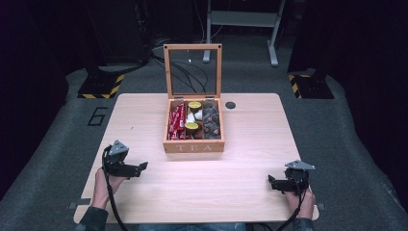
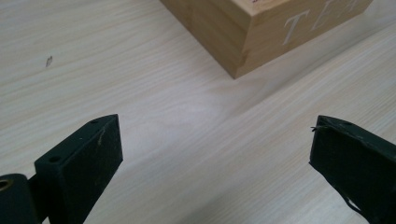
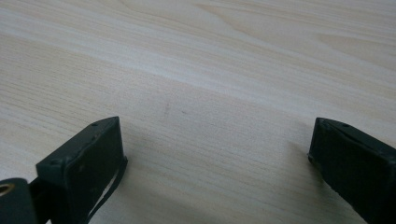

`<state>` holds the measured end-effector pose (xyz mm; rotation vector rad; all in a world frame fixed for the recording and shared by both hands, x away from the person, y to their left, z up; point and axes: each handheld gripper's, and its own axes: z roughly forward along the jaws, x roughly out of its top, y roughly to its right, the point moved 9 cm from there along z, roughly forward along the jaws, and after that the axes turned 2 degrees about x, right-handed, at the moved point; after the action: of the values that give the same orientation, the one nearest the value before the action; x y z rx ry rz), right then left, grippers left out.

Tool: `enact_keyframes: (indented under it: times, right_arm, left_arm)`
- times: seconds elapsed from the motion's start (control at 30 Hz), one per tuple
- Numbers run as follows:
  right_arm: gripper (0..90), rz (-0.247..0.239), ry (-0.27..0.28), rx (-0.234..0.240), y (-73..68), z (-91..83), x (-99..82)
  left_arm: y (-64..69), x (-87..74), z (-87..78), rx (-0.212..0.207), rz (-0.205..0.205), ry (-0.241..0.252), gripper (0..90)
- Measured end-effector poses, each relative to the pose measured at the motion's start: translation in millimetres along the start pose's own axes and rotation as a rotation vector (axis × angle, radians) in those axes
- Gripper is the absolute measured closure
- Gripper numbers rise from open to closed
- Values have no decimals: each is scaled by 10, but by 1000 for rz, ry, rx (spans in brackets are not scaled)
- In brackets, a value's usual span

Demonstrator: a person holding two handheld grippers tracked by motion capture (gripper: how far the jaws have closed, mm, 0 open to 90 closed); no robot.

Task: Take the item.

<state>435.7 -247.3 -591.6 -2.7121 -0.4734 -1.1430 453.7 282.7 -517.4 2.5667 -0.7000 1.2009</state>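
Note:
A wooden tea box marked TEA stands mid-table with its glass lid raised upright. Inside lie red packets on the left, yellow and white capsules in the middle, dark packets on the right. My left gripper rests low at the front left of the table, open, nothing between its jaws; the box's front corner lies just ahead of it. Over at the front right, my right gripper is open above bare wood, pointing left.
The light wooden table has a small dark round hole right of the box. Grey carpet surrounds it, with a painted 6 at left, hazard-striped stand bases behind and cables beyond the lid.

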Motion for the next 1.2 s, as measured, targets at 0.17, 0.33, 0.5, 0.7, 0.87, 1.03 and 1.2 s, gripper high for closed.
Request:
enact_keyframes:
  times: [0.17, 0.33, 0.5, 0.7, 0.87, 1.03, 1.2]
  right_arm:
    - [26, 0, -2, 1, 0, 0, 0]
    - [27, -1, -1, 0, 0, 0, 0]
    - [27, -1, 0, 0, 1, 0, 0]
    - [28, -2, 0, 1, 0, 0, 1]
    - [29, -2, 2, 2, -1, 0, 1]
    - [29, -2, 2, 2, -1, 0, 1]
    - [30, -3, 2, 2, -1, 0, 1]
  left_arm:
    - [36, 146, 32, -19, 19, 6, 27]
    - [115, 351, 109, -35, 42, 10, 28]
    - [165, 492, 137, -52, 53, 28, 29]
    - [244, 688, 235, -92, 73, 24, 46]
    - [308, 825, 310, -101, 91, 26, 53]
    - [339, 944, 370, -102, 108, 26, 62]
    - [432, 1136, 469, -114, 124, 33, 75]
